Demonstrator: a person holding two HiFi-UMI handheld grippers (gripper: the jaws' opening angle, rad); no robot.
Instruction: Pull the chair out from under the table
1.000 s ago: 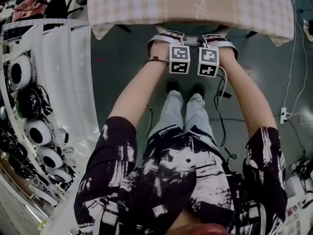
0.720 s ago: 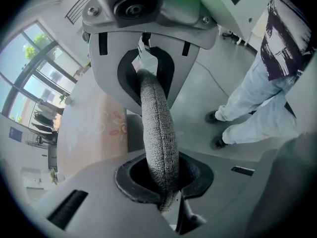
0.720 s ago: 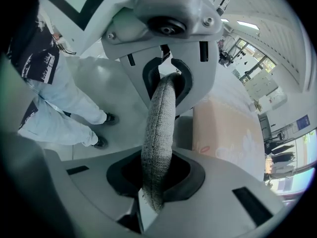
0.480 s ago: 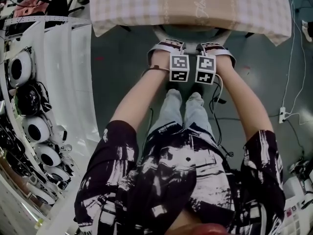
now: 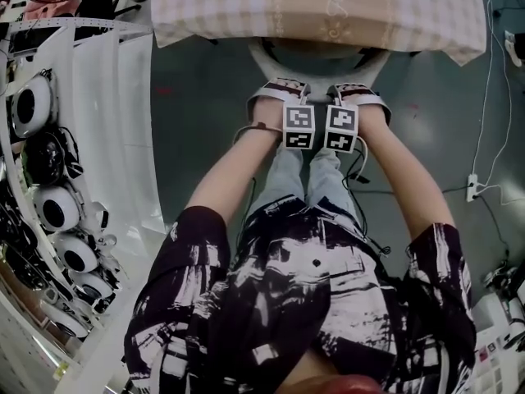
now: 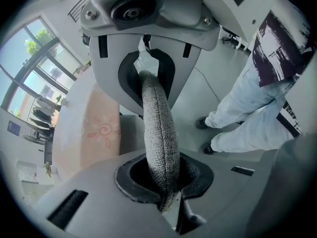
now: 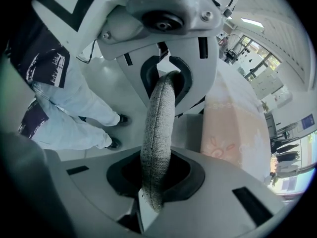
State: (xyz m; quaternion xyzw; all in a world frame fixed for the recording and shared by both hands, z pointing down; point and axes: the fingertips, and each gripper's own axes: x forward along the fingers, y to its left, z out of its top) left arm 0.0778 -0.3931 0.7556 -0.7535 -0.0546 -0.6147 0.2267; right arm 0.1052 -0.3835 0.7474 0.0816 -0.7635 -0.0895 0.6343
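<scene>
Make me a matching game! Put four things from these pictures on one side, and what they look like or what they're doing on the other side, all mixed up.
Things:
1. tablecloth
2. chair back's edge
3. left gripper
4. trousers

Descriptions:
A. light-coloured, on the standing person
B. shut, with fabric between its jaws
C. checked
D. grey and woven, curved

Right pairs: 1-C, 2-D, 3-B, 4-A
</scene>
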